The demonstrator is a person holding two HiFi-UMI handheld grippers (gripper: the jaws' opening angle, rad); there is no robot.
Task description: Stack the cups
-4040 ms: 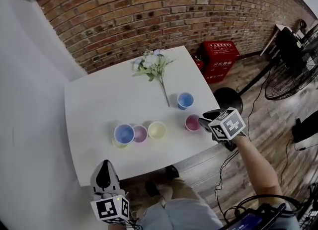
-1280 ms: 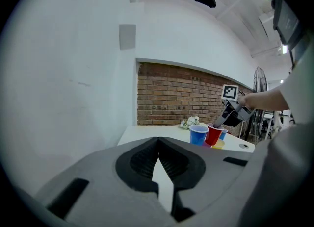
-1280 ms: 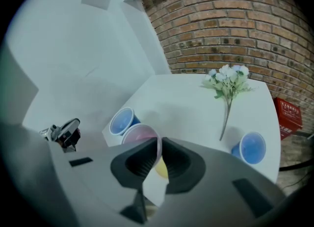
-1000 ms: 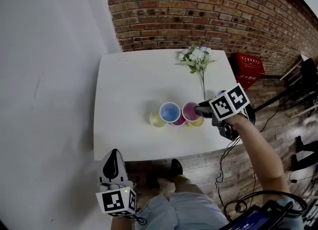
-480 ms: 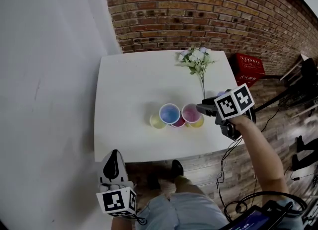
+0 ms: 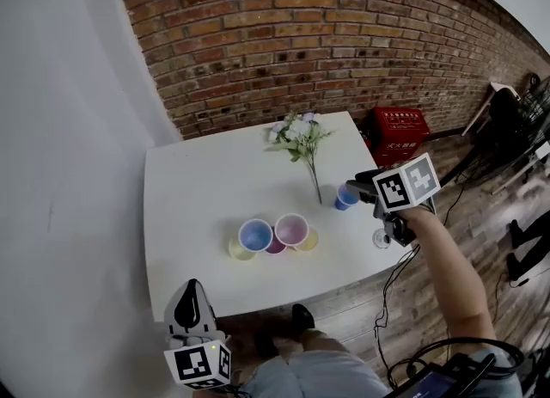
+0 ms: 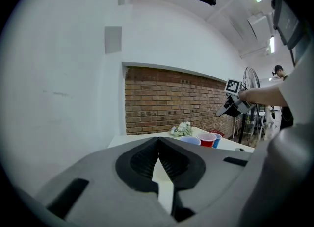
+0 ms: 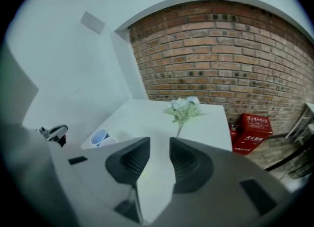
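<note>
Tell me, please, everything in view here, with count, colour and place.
table: one, white, centre.
blue cups: two, blue; one in the front cluster, one alone at the table's right.
pink cups: two, pink, in the cluster.
yellow cups: two, yellow; under the cluster's blue and one pink cup.
flowers: one bunch, white and green, table's far side.
crate: one, red, floor at right.
wall: one, brick red, behind the table.
left tool: one, grey, below the table's near edge, shut, empty.
right tool: one, grey, at the table's right edge, jaws apart, just closed a little, empty.
</note>
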